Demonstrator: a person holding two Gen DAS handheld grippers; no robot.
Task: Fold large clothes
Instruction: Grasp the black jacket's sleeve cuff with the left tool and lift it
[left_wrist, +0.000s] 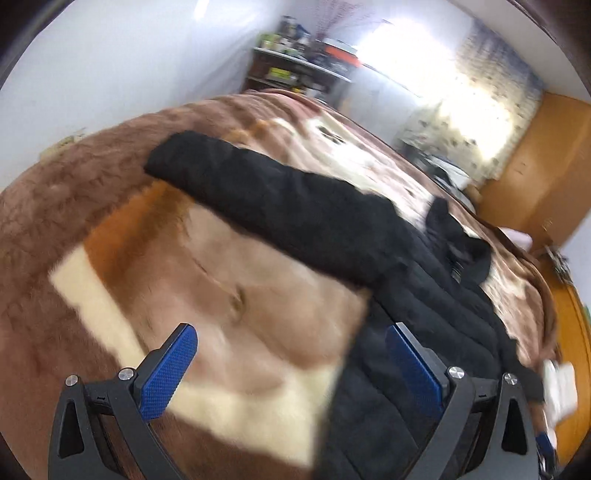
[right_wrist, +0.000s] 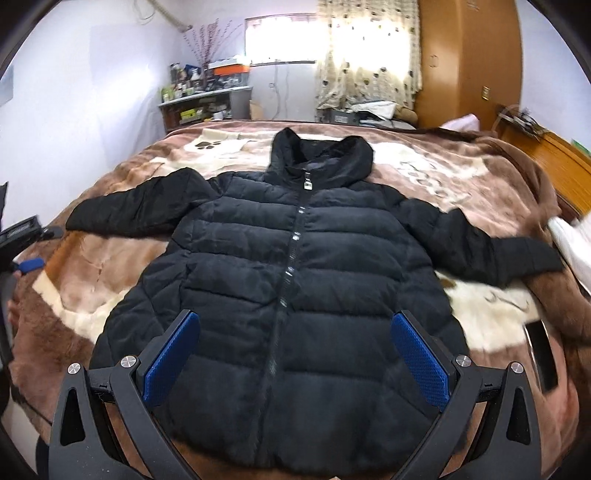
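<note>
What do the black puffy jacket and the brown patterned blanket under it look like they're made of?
Black quilted hooded jacket: likely a matte synthetic shell with padding, judging by its puffed horizontal channels; the front zipper glints like metal or shiny plastic. Brown, tan and cream blanket: plush fleece or faux fur, given its fuzzy, brushed nap.

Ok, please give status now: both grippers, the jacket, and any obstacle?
Left gripper open, empty, above blanket beside jacket sleeve. Right gripper open, empty, over black jacket. Jacket flat, zipped, sleeves spread, unfolded. Nothing on it.

Home bedroom, blanket-covered bed (right_wrist: 110, 266), curtained window (right_wrist: 369, 51), wooden wardrobe (right_wrist: 469, 62)
</note>
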